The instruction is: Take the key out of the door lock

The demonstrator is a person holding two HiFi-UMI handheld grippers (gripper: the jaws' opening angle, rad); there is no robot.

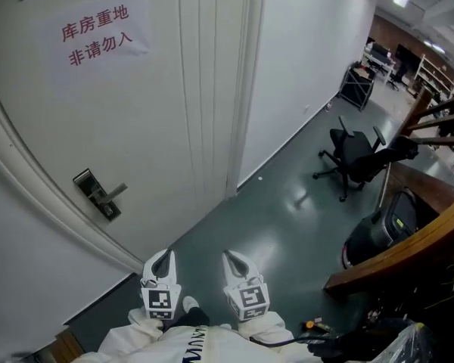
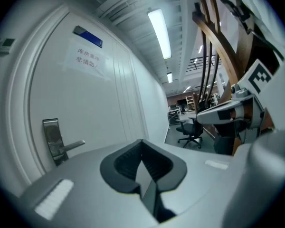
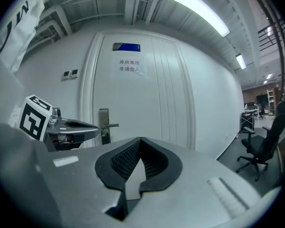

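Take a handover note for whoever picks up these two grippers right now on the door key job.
Left gripper: jaws shut, empty.
Right gripper: jaws shut, empty.
Both are held short of the door, touching nothing.
The door lock, with its lever handle, is up and left of the grippers. The key is too small to make out.
Done: nothing yet.
Left: reach the lock, grip the key, pull it out.

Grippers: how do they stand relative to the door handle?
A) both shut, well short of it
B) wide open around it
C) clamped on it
A: the left gripper and right gripper have jaws together, empty, well clear of the handle.
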